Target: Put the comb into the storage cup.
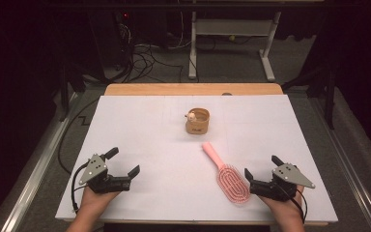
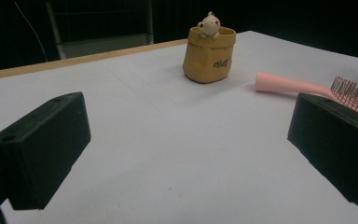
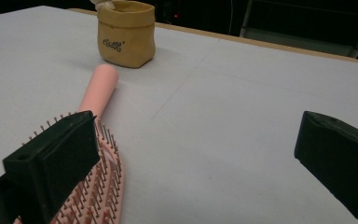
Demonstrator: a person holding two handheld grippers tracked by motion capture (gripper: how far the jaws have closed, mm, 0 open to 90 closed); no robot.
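Observation:
A pink hairbrush (image 1: 227, 173) lies bristles up on the white table (image 1: 164, 145), handle toward a small tan pouch (image 1: 197, 121) with a little bear figure (image 1: 192, 116) on its rim. My left gripper (image 1: 123, 161) rests open near the front left edge, nothing between its jaws; its own view shows the pouch (image 2: 209, 53) and the brush handle (image 2: 284, 85) ahead. My right gripper (image 1: 262, 166) rests open at the front right, just right of the brush head. In its view the brush (image 3: 103, 140) lies by its left jaw, the pouch (image 3: 126, 33) beyond.
The white sheet covers a wooden tabletop whose far edge (image 1: 193, 89) shows. Beyond stand a white desk frame (image 1: 232, 38) and tangled cables (image 1: 145, 58) on the floor. Metal rails (image 1: 34, 164) run along both sides of the table.

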